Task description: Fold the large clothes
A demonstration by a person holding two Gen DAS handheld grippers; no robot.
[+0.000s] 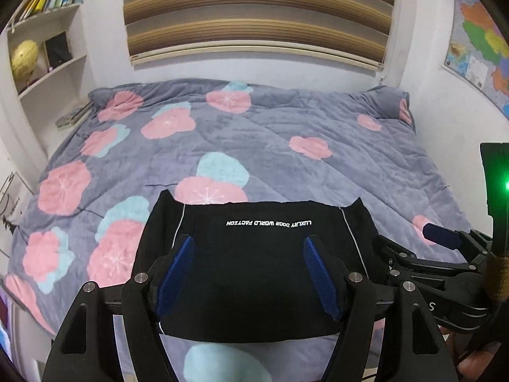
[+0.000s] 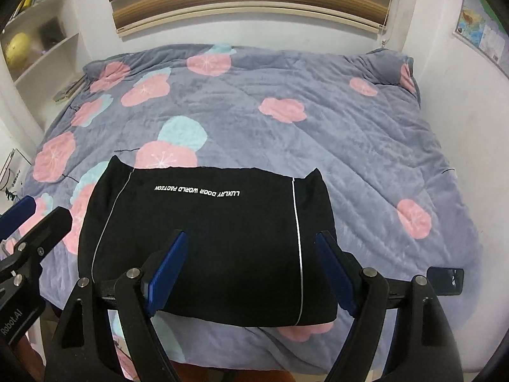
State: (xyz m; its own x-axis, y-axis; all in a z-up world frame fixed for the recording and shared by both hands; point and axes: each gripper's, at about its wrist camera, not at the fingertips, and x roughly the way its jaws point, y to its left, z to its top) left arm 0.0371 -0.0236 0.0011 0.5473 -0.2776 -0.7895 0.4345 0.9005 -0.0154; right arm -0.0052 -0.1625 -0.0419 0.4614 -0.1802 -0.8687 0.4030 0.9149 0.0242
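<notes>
A black garment (image 1: 251, 273) lies folded into a flat rectangle near the front edge of the bed. White lettering and two thin pale stripes run across it (image 2: 206, 238). My left gripper (image 1: 248, 242) hovers above it, blue pads spread wide, nothing between them. My right gripper (image 2: 251, 235) hangs over the same garment, also open and empty. Each gripper shows at the edge of the other's view: the right gripper (image 1: 413, 238) to the right, the left gripper (image 2: 41, 216) to the left. Neither touches the cloth.
A grey quilt (image 1: 270, 146) with pink and teal flowers covers the bed. A dark phone (image 2: 445, 280) lies on it right of the garment. White shelves (image 1: 47, 54) stand at the left, a striped blind (image 1: 254, 16) behind, a wall map (image 1: 477, 51) at the right.
</notes>
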